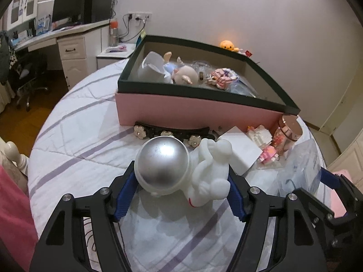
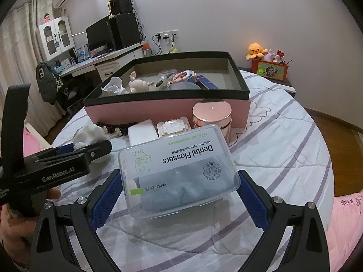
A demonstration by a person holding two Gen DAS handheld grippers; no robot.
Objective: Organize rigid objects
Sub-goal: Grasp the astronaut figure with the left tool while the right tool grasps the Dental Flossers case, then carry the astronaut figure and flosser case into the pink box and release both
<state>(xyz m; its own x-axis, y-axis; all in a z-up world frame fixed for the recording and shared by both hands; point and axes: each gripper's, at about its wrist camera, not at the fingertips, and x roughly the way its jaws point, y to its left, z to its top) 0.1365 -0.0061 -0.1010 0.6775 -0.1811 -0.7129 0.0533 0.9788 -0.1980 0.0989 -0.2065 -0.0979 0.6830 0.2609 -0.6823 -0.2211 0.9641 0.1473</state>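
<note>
My left gripper (image 1: 181,179) is shut on a white astronaut figure (image 1: 202,172) with a silver helmet, held just above the striped bed cover. My right gripper (image 2: 180,188) is shut on a clear dental flosser box (image 2: 179,170); that box also shows in the left wrist view (image 1: 299,170). Ahead stands a pink box with a dark green rim (image 1: 204,93), also in the right wrist view (image 2: 168,96); it holds a doll, a white cup and pink block toys. The left gripper (image 2: 74,156) with the astronaut shows at the left of the right wrist view.
In front of the pink box lie a black flower hairband (image 1: 168,132), a white card box (image 1: 240,151), white and pink block models (image 2: 173,124) and a rose-gold lidded jar (image 2: 212,115). A desk with monitor (image 1: 68,6) stands far left. An orange plush (image 2: 256,49) sits on a nightstand.
</note>
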